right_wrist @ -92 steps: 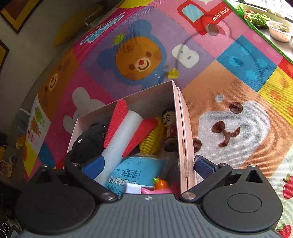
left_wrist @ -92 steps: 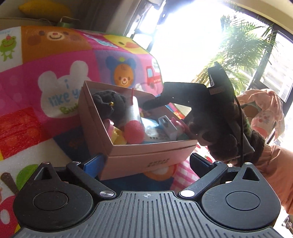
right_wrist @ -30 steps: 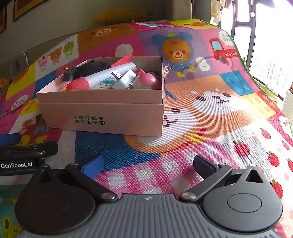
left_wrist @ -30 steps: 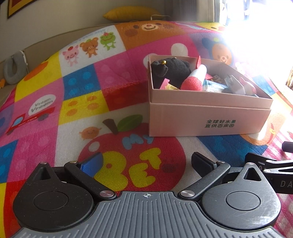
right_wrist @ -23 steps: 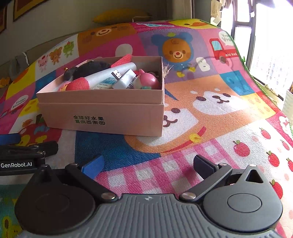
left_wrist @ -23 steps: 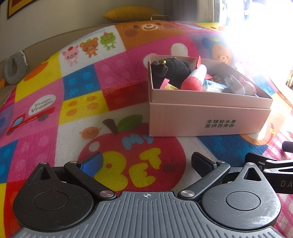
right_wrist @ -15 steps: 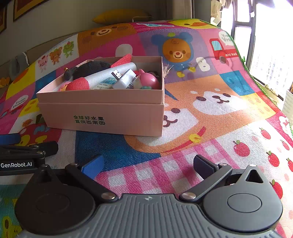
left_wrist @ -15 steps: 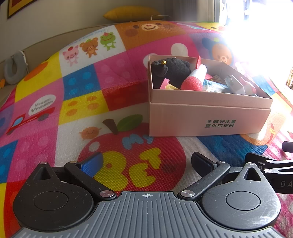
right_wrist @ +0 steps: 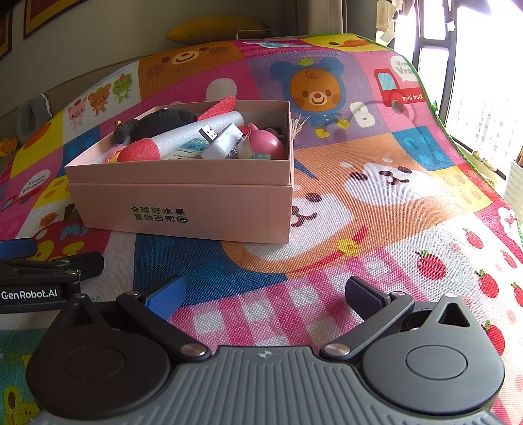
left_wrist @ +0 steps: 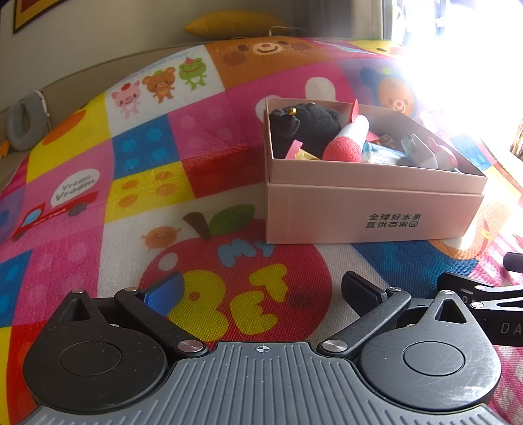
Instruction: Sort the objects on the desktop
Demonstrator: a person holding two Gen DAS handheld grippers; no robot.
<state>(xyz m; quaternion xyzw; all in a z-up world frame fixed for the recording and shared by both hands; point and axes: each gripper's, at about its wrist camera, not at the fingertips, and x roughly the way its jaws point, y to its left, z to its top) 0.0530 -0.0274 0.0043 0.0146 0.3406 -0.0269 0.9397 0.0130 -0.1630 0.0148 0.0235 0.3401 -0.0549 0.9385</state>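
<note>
Left hand-held gripper (left_wrist: 261,287), right hand-held gripper (right_wrist: 264,291): jaws wide apart, empty, low over play mat (left_wrist: 98,196). Pink box (right_wrist: 183,202): on mat ahead, holding black plush (left_wrist: 307,124), foam rocket (right_wrist: 183,139), USB adapter (right_wrist: 222,140). Beyond: yellow cushion (right_wrist: 212,27), wall; window at right.

You get hard daylight from the window (right_wrist: 474,81), blowing out the left view's upper right, with fisheye bending the edges.
</note>
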